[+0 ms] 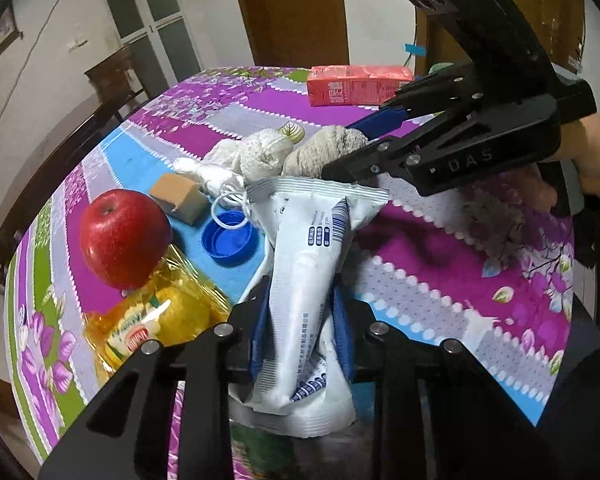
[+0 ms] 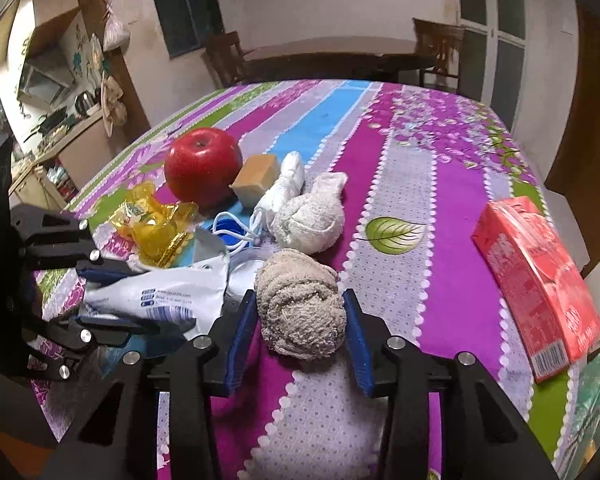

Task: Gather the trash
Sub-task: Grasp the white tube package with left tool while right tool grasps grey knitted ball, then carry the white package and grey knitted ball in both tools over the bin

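The left gripper (image 1: 302, 320) is clamped on a white snack wrapper (image 1: 308, 280), its blue pads pinching the crumpled middle so the sealed end fans out past the fingertips. It looks lifted a little off the floral tablecloth (image 1: 440, 248), though I cannot be sure of that. Pinching the waist of a limp bag seems sensible: there is little else on it to hold.

The right gripper (image 2: 300, 332) sits low over the cloth with its jaws spread, one blue pad on each side of a grey balled-up rag (image 2: 300, 304). The pads look just beside the rag rather than pressing it (no dent shows in the fabric), so I judge this as lined up for a grasp, not yet made.

Beyond the rag lies a second, whiter cloth bundle (image 2: 308, 216), and near it a blue bottle cap (image 1: 228, 240), a yellow cellophane wrapper (image 2: 156, 228), a tan block (image 2: 256, 180) and a red apple (image 2: 202, 166). A red carton (image 2: 540, 292) lies on its side, well apart on the right.

No bin shows in either view, so where the wrapper is bound I cannot say. The apple hardly looks like trash; the wrappers and cap probably are.
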A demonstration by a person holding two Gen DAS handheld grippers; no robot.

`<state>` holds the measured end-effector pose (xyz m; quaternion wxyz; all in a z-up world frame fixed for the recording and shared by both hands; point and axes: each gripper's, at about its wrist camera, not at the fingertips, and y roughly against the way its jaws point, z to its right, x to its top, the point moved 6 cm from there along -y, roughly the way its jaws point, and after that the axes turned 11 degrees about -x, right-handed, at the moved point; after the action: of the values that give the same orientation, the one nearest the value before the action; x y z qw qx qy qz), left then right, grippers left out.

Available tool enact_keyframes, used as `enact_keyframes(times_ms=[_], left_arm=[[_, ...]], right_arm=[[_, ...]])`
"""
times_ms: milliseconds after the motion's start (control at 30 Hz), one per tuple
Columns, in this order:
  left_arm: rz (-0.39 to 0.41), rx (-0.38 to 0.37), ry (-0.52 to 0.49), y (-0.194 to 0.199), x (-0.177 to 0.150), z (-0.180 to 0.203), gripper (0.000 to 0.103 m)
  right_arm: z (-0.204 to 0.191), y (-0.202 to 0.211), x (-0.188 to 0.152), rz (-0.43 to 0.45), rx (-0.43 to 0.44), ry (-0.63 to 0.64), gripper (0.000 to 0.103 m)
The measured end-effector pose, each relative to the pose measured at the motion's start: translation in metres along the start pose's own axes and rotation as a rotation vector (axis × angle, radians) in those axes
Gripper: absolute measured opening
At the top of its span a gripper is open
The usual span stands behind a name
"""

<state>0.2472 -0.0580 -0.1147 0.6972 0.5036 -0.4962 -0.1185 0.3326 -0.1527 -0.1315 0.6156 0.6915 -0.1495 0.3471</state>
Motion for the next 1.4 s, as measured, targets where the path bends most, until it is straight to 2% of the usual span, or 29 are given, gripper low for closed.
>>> enact_keyframes(times_ms=[133, 233, 500, 733, 933, 1100, 1400], left_arm=[[0.037, 0.031, 0.037, 0.01, -0.001, 0.005, 0.025], [0.096, 0.072, 0.097, 0.026, -0.001, 0.007, 0.025], [0.289, 0.249, 0.297, 0.068, -0.004, 0.014, 0.025], [0.444, 0.294, 0.431, 0.084, -0.001, 0.038, 0.026], [0.513, 0.351, 0.433, 0.088, 0.008, 0.065, 0.026], [0.545, 0.349, 0.43, 0.088, 0.014, 0.075, 0.026], [0.554, 0.331, 0.426, 0.082, 0.028, 0.081, 0.026]], right_arm=[[0.003, 0.02, -0.005, 0.057, -0.022, -0.035, 0.043], [0.006, 0.04, -0.01, 0.114, -0.039, -0.066, 0.043], [0.006, 0.1, -0.029, 0.265, -0.115, -0.1, 0.044], [0.002, 0.147, -0.049, 0.366, -0.185, -0.122, 0.044], [-0.006, 0.173, -0.062, 0.411, -0.216, -0.123, 0.044], [-0.004, 0.189, -0.069, 0.429, -0.235, -0.125, 0.044], [0.018, 0.207, -0.074, 0.441, -0.263, -0.14, 0.044]])
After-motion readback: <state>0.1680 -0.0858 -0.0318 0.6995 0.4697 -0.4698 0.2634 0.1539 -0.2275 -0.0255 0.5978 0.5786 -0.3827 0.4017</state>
